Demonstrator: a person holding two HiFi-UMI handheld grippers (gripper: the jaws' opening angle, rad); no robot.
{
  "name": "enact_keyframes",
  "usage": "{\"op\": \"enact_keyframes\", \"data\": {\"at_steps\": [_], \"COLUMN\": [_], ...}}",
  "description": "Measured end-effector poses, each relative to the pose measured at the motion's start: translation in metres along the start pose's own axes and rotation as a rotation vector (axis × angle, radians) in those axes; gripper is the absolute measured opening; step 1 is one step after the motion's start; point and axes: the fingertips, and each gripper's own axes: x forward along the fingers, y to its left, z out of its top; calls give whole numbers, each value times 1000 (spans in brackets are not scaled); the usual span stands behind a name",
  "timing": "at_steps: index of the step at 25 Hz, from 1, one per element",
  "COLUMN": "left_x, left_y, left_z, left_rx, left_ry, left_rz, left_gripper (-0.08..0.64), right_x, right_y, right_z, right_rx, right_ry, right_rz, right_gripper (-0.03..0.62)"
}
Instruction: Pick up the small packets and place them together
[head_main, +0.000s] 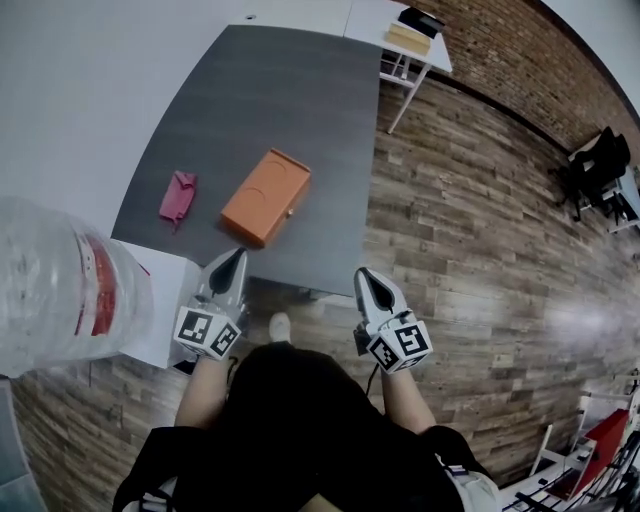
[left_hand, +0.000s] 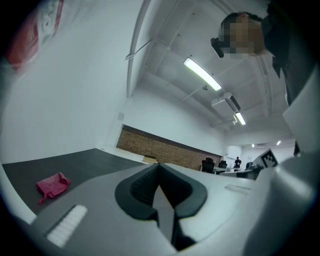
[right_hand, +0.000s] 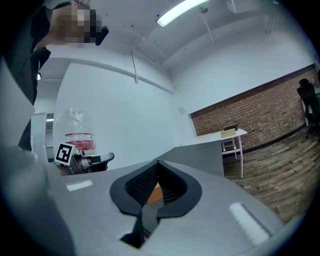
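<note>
left gripper (head_main: 236, 260), right gripper (head_main: 370, 278), both closed

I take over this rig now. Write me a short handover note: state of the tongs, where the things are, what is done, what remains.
Left tongs: shut, empty, at the grey table near edge.
Right tongs: shut, empty, by its near right corner.
Things: one pink packet lies on the table, left of the orange box, not touching it; no other packet in view.
Done: nothing gathered.
Left to do: pick up the pink packet, find any others, place them together.
</note>
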Motion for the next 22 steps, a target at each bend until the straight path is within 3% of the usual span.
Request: {"op": "enact_keyframes", "data": {"at_steps": [14, 22], "left_x": [56, 67], "left_y": [62, 95], "left_z": [-54, -94], "left_rx": [14, 62], "left_ry": [199, 325], "left_rz": [-8, 94], "left_gripper": [0, 0], "right_x": [102, 127], "right_y": [-17, -19], "right_z": [-34, -72], "right_rx": [-20, -52], "right_ry": [141, 264], "right_rz": [13, 78], "right_gripper": [2, 2]}}
